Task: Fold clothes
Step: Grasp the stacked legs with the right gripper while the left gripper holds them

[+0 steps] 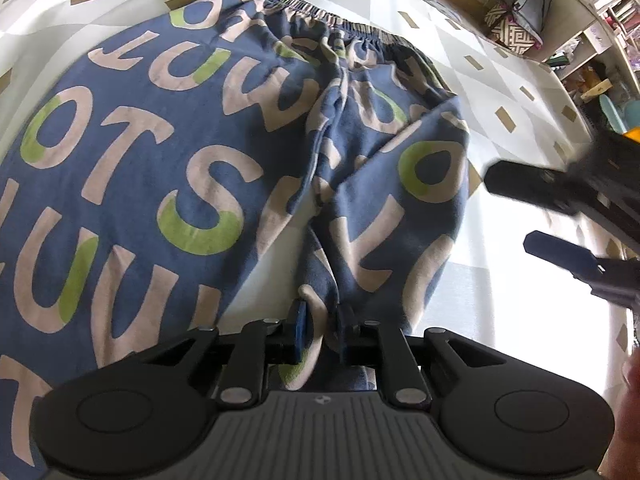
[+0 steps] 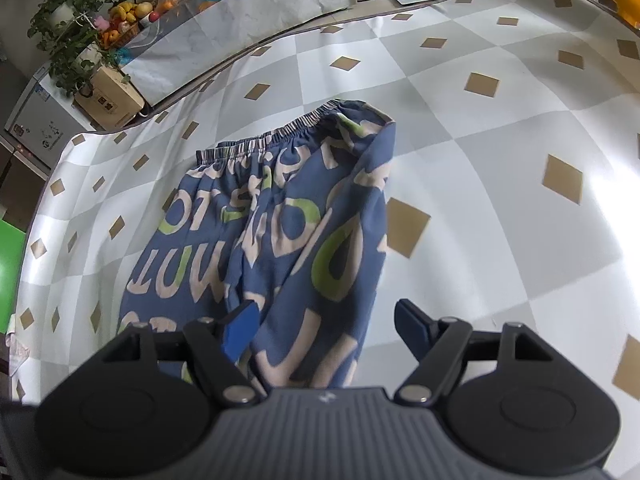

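Note:
Blue trousers (image 1: 180, 168) printed with big pink and green letters lie spread on a checkered mat, striped elastic waistband (image 1: 320, 16) at the far end. My left gripper (image 1: 322, 328) is shut on a bunched fold of the trouser fabric near the inner leg. In the left wrist view my right gripper (image 1: 512, 210) hovers at the right, beside the trousers' right edge, fingers apart. From the right wrist, the trousers (image 2: 288, 240) run away toward the waistband (image 2: 272, 136). The right gripper (image 2: 326, 320) stands open over the near trouser leg, with cloth between its pads and neither pad pressing on it.
The mat (image 2: 480, 140) has grey and white squares with tan diamonds and extends far to the right. Potted plants, fruit and a cardboard box (image 2: 108, 92) stand beyond its far left edge. Shelves (image 1: 600, 20) and a patterned bag (image 1: 516, 20) sit at the far right.

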A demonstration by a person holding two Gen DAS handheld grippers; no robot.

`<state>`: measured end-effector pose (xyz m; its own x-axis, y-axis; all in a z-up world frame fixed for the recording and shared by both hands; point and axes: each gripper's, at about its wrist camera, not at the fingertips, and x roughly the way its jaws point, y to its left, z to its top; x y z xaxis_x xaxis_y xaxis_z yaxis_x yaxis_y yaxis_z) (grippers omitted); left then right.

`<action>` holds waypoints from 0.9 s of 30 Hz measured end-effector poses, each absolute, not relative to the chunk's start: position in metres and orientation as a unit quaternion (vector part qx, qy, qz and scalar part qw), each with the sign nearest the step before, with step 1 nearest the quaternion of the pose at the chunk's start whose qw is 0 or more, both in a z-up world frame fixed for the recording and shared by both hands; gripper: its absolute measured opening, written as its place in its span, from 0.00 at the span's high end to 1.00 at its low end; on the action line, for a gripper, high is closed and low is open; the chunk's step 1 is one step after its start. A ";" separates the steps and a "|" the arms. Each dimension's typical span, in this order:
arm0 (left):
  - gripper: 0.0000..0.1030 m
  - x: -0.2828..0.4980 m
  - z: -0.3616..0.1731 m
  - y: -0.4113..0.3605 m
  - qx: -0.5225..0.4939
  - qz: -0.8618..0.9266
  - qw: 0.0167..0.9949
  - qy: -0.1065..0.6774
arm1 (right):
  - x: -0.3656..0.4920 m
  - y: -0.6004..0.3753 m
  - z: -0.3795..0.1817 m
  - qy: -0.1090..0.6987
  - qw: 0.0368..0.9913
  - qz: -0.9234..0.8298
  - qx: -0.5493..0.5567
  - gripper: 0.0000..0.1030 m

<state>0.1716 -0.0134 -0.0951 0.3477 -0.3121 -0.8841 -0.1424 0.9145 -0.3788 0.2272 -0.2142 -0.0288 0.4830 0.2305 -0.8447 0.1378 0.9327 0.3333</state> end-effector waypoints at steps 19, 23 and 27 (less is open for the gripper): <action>0.83 0.178 -0.100 -0.010 -0.211 -0.050 0.784 0.582 | 0.306 -0.224 -0.086 0.474 0.861 -0.015 0.184 0.30; 0.82 0.180 -0.101 -0.011 -0.218 -0.050 0.781 0.583 | 0.310 -0.219 -0.089 0.463 0.873 -0.014 0.151 0.36; 0.82 0.182 -0.101 -0.014 -0.216 -0.052 0.782 0.582 | 0.314 -0.215 -0.089 0.449 0.884 -0.005 0.125 0.39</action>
